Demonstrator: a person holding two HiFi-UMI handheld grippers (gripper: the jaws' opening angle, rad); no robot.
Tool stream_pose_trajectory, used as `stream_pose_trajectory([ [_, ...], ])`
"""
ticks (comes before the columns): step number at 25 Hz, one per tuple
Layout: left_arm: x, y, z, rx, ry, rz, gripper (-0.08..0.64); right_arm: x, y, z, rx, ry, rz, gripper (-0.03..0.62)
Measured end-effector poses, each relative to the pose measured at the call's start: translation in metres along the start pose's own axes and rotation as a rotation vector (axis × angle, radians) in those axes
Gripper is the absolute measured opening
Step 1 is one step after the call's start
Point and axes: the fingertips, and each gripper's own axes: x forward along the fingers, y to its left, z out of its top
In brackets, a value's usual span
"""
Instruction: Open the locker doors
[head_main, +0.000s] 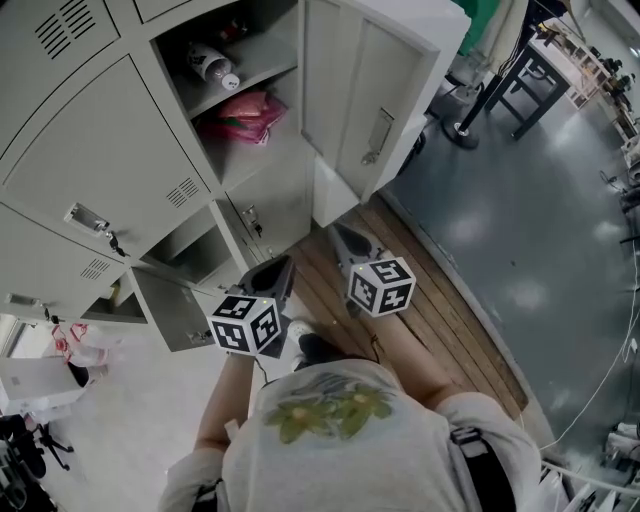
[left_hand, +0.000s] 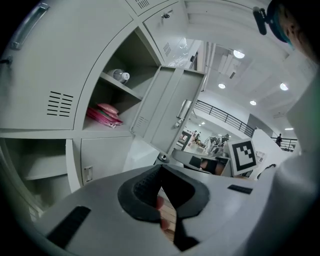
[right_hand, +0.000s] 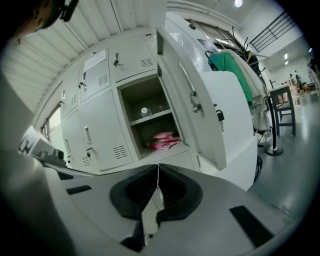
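A bank of grey lockers (head_main: 100, 150) fills the upper left of the head view. One tall door (head_main: 370, 90) stands swung open, also in the left gripper view (left_hand: 165, 115) and the right gripper view (right_hand: 195, 100). Inside are a bottle (head_main: 212, 68) on a shelf and a pink bag (head_main: 245, 115) below. A low door (head_main: 170, 315) at the left also stands open on an empty compartment. The small door (head_main: 265, 205) under the open locker is closed. My left gripper (head_main: 285, 262) and right gripper (head_main: 338, 232) hang side by side in front of that small door, both shut and empty, touching nothing.
A strip of wooden floor (head_main: 420, 320) runs under the grippers, with shiny grey floor (head_main: 530, 220) to the right. A black-legged table (head_main: 520, 70) stands at the far right. Green cloth (right_hand: 227, 65) hangs behind the open door. A white bag (head_main: 30, 380) lies at the left edge.
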Motion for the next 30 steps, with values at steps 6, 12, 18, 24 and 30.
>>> stream_pose_trajectory([
  [6,-0.009,0.014,-0.006,-0.012,-0.005,0.055,0.03,-0.005,0.038,-0.017,0.043,0.049,0.132,0.032],
  [12,-0.017,0.019,-0.01,-0.043,-0.013,0.073,0.029,-0.01,0.062,-0.029,0.021,0.09,0.213,0.032],
  [18,-0.022,0.02,-0.015,-0.077,-0.019,0.074,0.031,-0.014,0.077,-0.039,0.003,0.119,0.257,0.032],
  [24,-0.027,0.021,-0.021,-0.102,-0.018,0.082,0.031,-0.016,0.082,-0.044,-0.002,0.135,0.273,0.032],
  [30,-0.027,0.02,-0.029,-0.112,-0.014,0.079,0.03,-0.017,0.083,-0.052,-0.016,0.155,0.283,0.032],
])
